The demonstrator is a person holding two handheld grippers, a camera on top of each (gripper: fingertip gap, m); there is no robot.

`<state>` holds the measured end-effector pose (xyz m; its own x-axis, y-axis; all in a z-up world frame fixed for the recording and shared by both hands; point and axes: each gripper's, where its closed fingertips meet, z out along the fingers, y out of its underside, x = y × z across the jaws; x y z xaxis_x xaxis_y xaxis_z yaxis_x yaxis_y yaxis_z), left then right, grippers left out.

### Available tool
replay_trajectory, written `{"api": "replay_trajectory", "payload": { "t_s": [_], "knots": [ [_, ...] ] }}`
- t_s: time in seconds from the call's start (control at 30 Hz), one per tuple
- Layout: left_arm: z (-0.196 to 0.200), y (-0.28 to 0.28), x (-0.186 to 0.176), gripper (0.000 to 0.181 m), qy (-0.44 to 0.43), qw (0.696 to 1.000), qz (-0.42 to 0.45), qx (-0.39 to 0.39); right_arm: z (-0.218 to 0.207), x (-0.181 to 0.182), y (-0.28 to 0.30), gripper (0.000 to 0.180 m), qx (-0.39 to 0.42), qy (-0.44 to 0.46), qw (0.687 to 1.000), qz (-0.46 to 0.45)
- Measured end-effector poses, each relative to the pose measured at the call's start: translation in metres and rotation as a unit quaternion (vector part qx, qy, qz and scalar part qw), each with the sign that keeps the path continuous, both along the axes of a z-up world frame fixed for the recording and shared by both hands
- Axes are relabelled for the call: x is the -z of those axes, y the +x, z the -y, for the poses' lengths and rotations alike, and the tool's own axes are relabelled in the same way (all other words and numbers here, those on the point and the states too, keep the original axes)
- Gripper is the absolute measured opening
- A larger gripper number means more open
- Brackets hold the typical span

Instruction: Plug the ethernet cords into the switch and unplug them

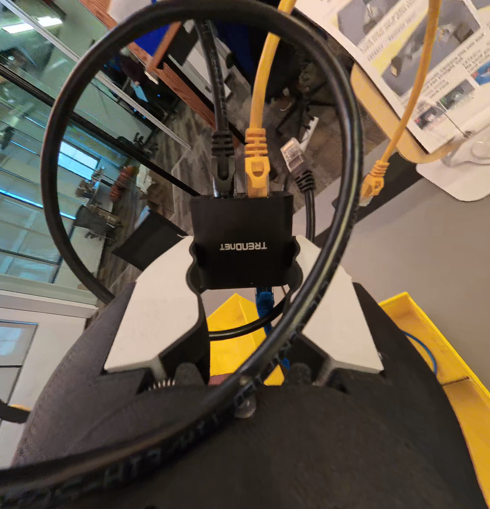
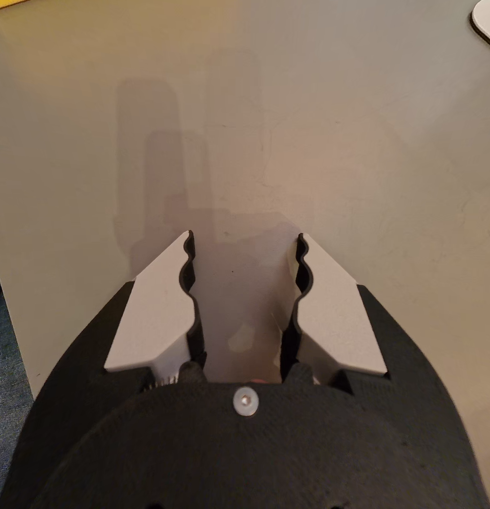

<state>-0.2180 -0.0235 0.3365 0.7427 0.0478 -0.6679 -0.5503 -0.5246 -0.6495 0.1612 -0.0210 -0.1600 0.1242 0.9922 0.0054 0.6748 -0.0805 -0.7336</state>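
My left gripper (image 1: 245,248) is shut on a small black switch (image 1: 242,234) and holds it up in the air. A black ethernet plug (image 1: 223,162) and a yellow ethernet plug (image 1: 256,165) sit in its ports. A loose black cord's clear plug (image 1: 293,154) hangs free beside the switch. The yellow cord's other plug (image 1: 371,184) dangles at the right. A black cable (image 1: 62,170) loops around the whole view. My right gripper (image 2: 245,239) is open and empty, just above the grey table (image 2: 348,137).
A yellow bin (image 1: 420,344) with a blue cord (image 1: 265,303) lies below the switch. A printed sheet (image 1: 420,68) on a pale wooden board and a white stand base (image 1: 464,176) lie at the upper right. The table's edge (image 2: 7,275) runs down the left of the right wrist view. Left tips to right tips: about 65 centimetres.
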Motion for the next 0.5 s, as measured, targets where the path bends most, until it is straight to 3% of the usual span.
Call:
{"api": "replay_trajectory", "payload": {
  "t_s": [0.17,0.3,0.5],
  "knots": [
    [-0.007,0.013,-0.060,0.062,0.033,0.999,-0.023,0.001,0.000,0.000,0.000,0.073,0.000,-0.001,1.000,0.000],
    [-0.012,0.035,-0.088,0.062,0.046,0.998,-0.028,0.020,0.000,0.000,0.000,0.073,0.001,-0.001,1.000,0.000],
    [-0.028,0.099,-0.049,0.062,0.006,0.996,-0.020,0.085,0.000,0.000,0.000,0.073,0.000,-0.001,1.000,0.000]
  ]
}}
